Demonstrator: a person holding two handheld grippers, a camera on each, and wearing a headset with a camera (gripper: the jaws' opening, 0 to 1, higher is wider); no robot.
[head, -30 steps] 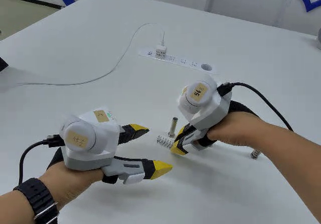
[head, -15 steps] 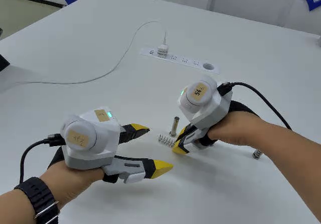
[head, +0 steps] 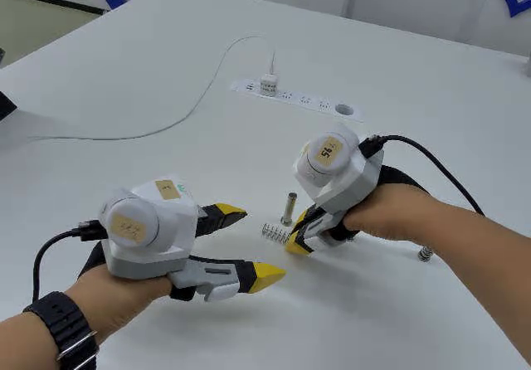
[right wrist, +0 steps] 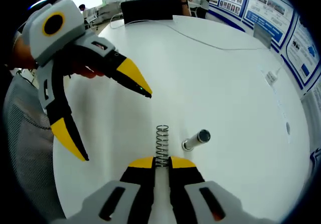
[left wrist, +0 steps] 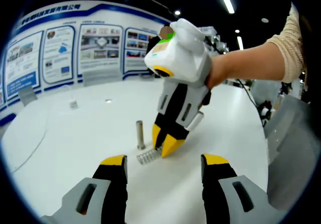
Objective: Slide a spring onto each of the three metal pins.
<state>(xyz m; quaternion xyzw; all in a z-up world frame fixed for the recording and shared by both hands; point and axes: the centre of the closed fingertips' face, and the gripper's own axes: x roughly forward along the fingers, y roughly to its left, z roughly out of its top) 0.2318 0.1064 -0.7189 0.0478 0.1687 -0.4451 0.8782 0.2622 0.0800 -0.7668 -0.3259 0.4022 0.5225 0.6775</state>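
Your right gripper (head: 292, 244) is clamped on 1 end of a spring (head: 273, 234). The spring is held roughly level, low over the white table (head: 166, 71), just beside the foot of the upright pin (head: 289, 208). It is not on the pin. Your left gripper (head: 257, 245) hovers near the pin with its jaws spread wide, holding nothing. A 2nd spring (head: 425, 254) lies well apart from the pin, past your right wrist.
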